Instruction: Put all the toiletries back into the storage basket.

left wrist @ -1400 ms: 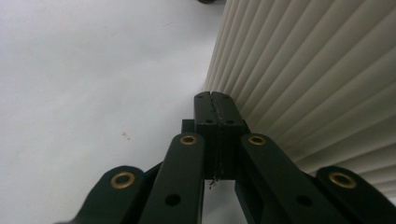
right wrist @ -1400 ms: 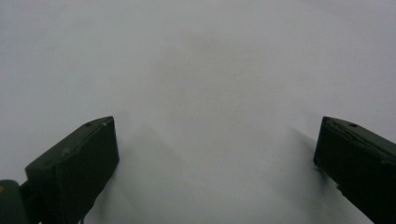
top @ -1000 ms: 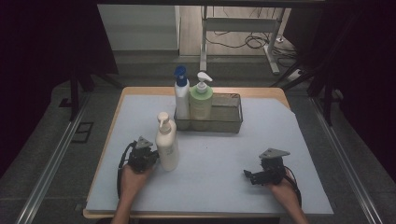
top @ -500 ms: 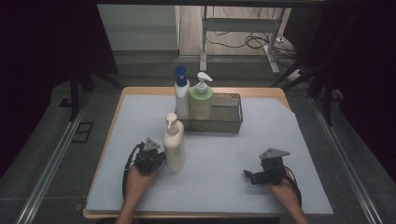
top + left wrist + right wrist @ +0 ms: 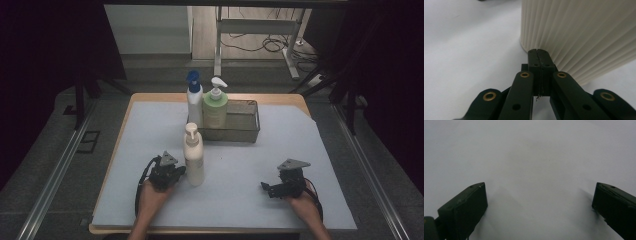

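On the near left of the desk [image 5: 150,125], the left gripper [image 5: 176,171] rests low against the cream pump bottle [image 5: 193,160]; its fingers [image 5: 534,58] are clenched tight together with nothing between them, and their joined tips press on the foot of the bottle's ribbed wall [image 5: 579,32], as the left gripper view shows; the bottle stands upright on the pale sheet that covers the desk, in front of the wire basket [image 5: 245,131] and apart from it; the person's left hand [image 5: 150,197] holds the gripper from below. Toward the near right, well apart from the bottle, the right gripper [image 5: 265,187] lies on the sheet in the person's right hand [image 5: 305,205]; its fingers [image 5: 466,205] stand released and wide, with bare sheet between them, touching no object. At the back, the basket holds a green pump bottle [image 5: 215,106] at its left end, upright; a white bottle with a blue spray top [image 5: 194,100] stands upright just beside the green one, at the basket's left end; whether it is inside the basket I cannot tell.
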The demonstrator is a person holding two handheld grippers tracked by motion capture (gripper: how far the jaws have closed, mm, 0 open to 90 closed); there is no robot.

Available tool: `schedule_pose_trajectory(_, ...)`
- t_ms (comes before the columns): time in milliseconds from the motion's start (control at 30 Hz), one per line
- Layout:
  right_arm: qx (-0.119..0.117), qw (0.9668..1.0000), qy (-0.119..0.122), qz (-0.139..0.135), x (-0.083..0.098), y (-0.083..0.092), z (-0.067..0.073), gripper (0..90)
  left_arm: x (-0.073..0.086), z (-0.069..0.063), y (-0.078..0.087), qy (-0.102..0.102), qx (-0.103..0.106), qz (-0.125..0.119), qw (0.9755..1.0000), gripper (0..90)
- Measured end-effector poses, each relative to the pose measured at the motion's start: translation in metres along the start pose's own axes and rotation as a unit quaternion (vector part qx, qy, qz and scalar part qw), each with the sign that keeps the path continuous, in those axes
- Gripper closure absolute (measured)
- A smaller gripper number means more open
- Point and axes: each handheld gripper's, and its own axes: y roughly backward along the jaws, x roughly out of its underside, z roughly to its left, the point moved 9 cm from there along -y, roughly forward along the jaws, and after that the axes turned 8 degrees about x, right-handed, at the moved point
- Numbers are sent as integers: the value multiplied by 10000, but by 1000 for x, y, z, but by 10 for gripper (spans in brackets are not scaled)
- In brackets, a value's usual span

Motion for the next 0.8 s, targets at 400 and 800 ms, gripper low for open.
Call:
schedule_pose_trajectory(400,10,10000,3,24,0,0,0,0,2,-16,-4,-123,164,80,9998,892)
schedule_pose_trajectory(800,12,10000,7,23,0,0,0,0,-2,-40,-18,-333,413,211,9984,875)
